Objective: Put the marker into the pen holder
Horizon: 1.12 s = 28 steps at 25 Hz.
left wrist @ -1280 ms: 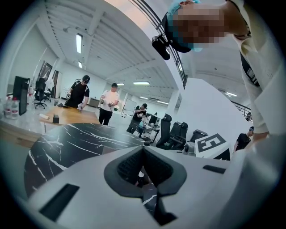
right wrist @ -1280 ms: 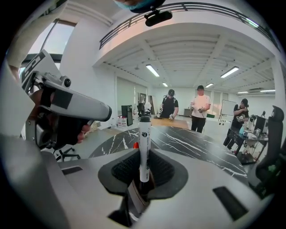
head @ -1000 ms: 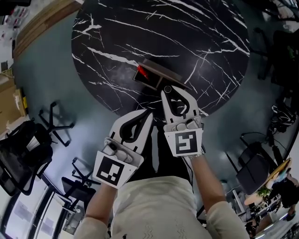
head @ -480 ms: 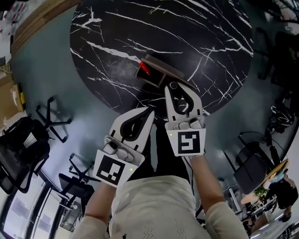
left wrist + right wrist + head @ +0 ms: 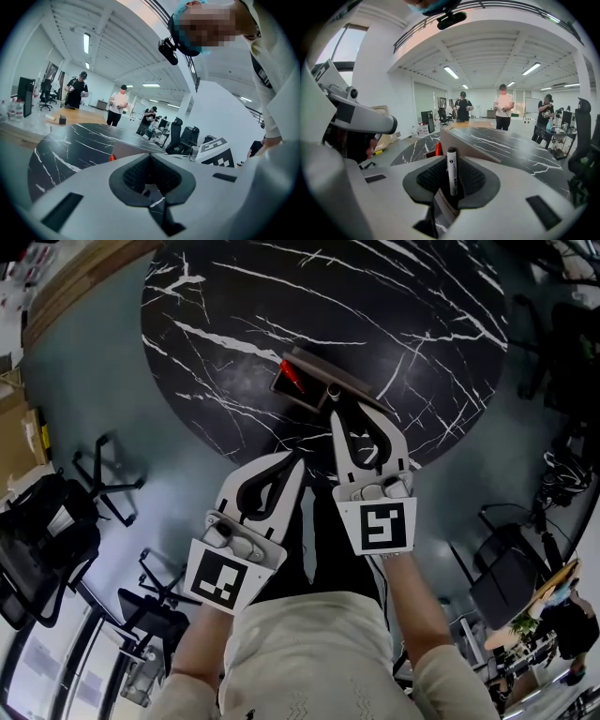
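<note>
pen holder: red item inside | right tool: grips marker

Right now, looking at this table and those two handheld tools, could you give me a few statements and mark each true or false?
1. The right gripper holds a marker upright between its fingers. True.
2. The left gripper holds a pen. False: its fingers are together with nothing between them.
3. The marker is already inside the pen holder. False: it is in the right gripper, close to the holder.
4. Something red sits in the pen holder. True.
5. The table is plain white. False: it is black with white veins.
</note>
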Each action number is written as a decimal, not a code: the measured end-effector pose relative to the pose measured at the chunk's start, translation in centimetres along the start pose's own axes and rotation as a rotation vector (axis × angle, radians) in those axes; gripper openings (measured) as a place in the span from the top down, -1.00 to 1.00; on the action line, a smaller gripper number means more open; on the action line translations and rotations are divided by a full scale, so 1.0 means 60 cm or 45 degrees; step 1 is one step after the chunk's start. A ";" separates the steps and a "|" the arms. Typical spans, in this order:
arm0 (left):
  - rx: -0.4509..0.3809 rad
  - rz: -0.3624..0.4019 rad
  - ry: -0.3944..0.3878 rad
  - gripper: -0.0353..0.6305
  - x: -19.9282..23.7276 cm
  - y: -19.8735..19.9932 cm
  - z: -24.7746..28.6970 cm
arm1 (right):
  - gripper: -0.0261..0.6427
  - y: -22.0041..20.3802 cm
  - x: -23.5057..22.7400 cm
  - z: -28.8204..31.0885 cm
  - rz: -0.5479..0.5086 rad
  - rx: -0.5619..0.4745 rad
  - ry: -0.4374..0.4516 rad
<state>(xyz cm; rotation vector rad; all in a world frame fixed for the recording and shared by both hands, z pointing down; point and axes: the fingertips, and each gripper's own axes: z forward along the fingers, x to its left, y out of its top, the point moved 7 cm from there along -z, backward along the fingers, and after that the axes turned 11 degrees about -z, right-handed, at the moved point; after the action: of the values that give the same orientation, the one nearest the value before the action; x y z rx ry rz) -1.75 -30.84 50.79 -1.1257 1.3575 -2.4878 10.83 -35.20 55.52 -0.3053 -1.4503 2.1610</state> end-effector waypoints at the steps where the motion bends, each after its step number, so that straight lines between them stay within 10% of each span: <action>1: -0.004 0.002 -0.003 0.87 -0.002 0.002 -0.001 | 0.70 0.004 0.000 -0.004 0.004 -0.007 -0.009; 28: -0.180 0.178 -0.115 0.87 -0.150 0.098 -0.107 | 0.87 0.168 0.010 -0.267 -0.004 -0.091 0.120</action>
<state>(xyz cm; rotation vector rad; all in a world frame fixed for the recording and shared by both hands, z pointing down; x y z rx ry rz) -0.83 -26.32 39.17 -1.1119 1.5496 -2.2479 14.72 -25.11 39.96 -0.4243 -1.4756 2.0668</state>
